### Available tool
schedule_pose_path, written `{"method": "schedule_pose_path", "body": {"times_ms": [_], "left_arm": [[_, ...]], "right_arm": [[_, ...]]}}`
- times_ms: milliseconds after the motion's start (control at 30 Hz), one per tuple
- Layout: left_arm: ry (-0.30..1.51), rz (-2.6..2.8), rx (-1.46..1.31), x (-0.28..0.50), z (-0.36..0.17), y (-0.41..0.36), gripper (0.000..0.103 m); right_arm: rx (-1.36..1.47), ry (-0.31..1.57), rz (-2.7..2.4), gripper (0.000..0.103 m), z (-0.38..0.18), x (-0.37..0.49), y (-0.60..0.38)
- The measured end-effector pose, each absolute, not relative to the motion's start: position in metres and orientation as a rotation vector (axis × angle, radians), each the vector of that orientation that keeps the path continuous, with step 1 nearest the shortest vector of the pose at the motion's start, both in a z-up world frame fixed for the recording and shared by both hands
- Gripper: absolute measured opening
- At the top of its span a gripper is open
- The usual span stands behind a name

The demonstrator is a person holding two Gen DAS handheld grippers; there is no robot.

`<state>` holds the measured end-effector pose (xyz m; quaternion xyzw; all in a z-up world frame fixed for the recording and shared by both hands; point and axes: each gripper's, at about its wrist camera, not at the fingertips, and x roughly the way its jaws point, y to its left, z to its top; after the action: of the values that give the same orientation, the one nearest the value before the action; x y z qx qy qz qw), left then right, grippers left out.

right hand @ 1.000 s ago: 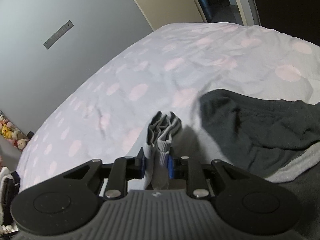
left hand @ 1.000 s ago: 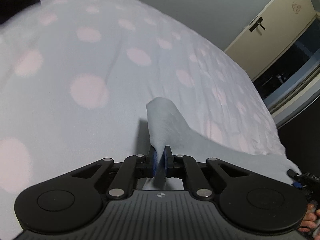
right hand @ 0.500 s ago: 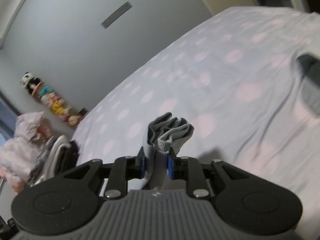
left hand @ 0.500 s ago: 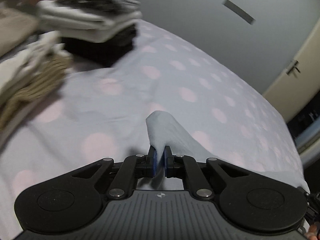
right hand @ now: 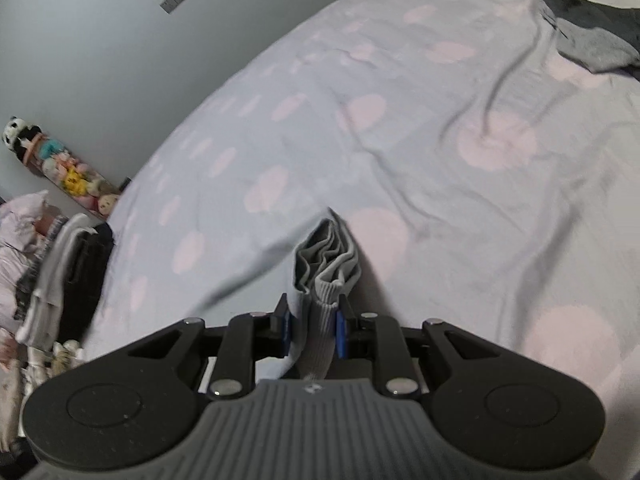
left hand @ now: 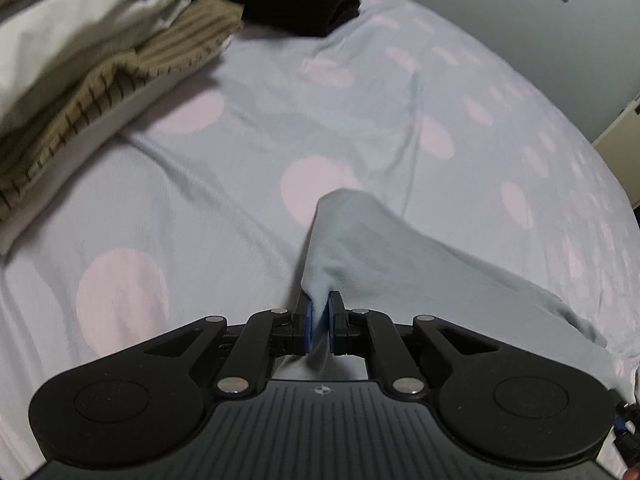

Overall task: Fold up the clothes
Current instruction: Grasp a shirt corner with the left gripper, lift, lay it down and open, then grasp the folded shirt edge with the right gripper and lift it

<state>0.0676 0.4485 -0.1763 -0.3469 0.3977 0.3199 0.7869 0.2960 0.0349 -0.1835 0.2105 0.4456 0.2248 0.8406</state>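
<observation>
My left gripper (left hand: 319, 320) is shut on a fold of a pale blue-grey garment (left hand: 384, 248), which drapes away to the right over the dotted bedsheet (left hand: 200, 208). My right gripper (right hand: 312, 330) is shut on a bunched edge of the same pale garment (right hand: 298, 300), with its grey ribbed cuff (right hand: 326, 292) pinched between the blue pads. Both grippers hold the cloth just above the bed.
A stack of folded clothes (left hand: 100, 52), white, olive striped and black, lies at the upper left of the left wrist view and shows in the right wrist view (right hand: 68, 276). A dark grey garment (right hand: 592, 32) lies at the far right. Plush toys (right hand: 60, 160) stand by the wall.
Both grippers have swung left across the bed with the garment. The folded stack has come close in the left view; the dark garment has slid to the far right in the right view.
</observation>
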Motion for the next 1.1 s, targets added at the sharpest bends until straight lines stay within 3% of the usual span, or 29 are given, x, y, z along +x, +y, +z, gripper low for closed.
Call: {"method": "schedule_pose_path", "body": {"times_ms": [133,233,500,600,700,767,867,1100], "left_arm": [[0.888,0.703,-0.732,0.067,-0.184,0.447,0.02],[0.907,0.715,-0.713,0.068,-0.187,0.445,0.021],[0.809,0.814,-0.584,0.055,-0.157,0.431,0.05],[0.774,0.8,-0.565,0.058,-0.152,0.425,0.05],[0.745,0.794,-0.46,0.068,-0.148,0.409,0.051],[0.717,0.794,-0.368,0.075,-0.146,0.396,0.053],[0.67,0.788,-0.252,0.083,-0.143,0.38,0.054],[0.629,0.724,-0.272,0.095,-0.148,0.378,0.054]], "right_arm": [[0.418,0.987,0.429,0.029,-0.201,0.3,0.037],[0.373,0.98,0.418,0.034,-0.201,0.298,0.04],[0.372,0.909,0.345,0.048,-0.192,0.287,0.024],[0.361,0.872,0.318,0.053,-0.188,0.286,0.023],[0.328,0.82,0.307,0.066,-0.183,0.285,0.028],[0.282,0.765,0.302,0.085,-0.178,0.283,0.035],[0.168,0.656,0.276,0.093,-0.172,0.276,0.05],[0.088,0.55,0.208,0.094,-0.17,0.269,0.067]]}}
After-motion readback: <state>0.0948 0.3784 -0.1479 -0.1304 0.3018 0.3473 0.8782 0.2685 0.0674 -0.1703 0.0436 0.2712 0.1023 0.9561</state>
